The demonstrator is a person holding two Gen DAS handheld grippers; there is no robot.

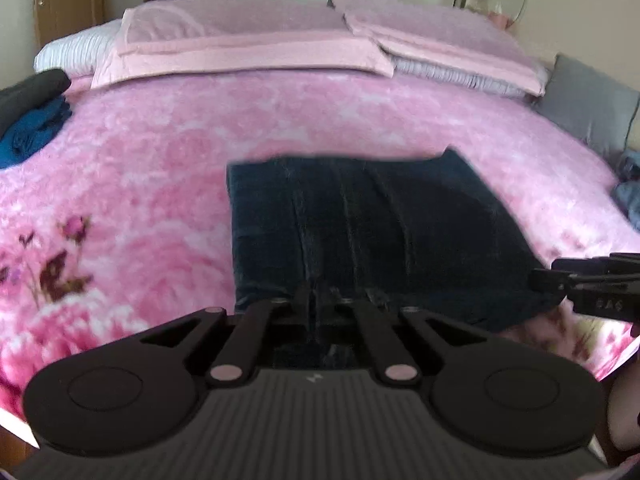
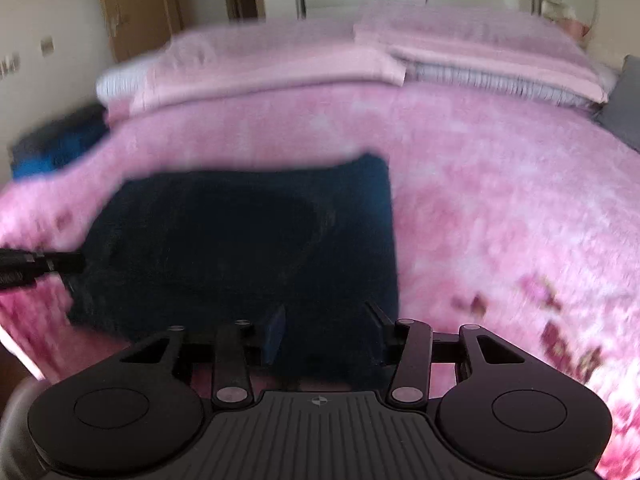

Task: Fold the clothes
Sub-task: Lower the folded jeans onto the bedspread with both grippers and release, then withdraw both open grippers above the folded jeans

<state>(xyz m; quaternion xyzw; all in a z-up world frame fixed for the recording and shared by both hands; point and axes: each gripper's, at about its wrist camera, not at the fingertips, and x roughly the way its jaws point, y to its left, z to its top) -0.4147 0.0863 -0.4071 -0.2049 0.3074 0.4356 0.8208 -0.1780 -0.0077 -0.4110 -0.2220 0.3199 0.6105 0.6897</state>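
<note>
A dark blue folded garment (image 1: 380, 220) (image 2: 240, 240) lies flat on the pink floral blanket (image 1: 160, 168) of a bed. My left gripper (image 1: 320, 300) is shut, its tips together over the garment's near edge; no cloth shows between them. In the right wrist view the left gripper (image 2: 76, 264) reaches the garment's left side. My right gripper (image 2: 326, 320) stands open above the garment's near right part, fingers (image 2: 276, 332) apart and dark cloth showing between them. The right gripper (image 1: 548, 276) also shows beside the garment's near right corner.
Pink pillows (image 1: 248, 40) (image 2: 260, 68) lie along the head of the bed. A heap of blue and dark clothes (image 1: 32, 132) sits at the left edge. At the right are a grey cushion (image 1: 588, 112) and more grey-blue clothes (image 1: 628, 196).
</note>
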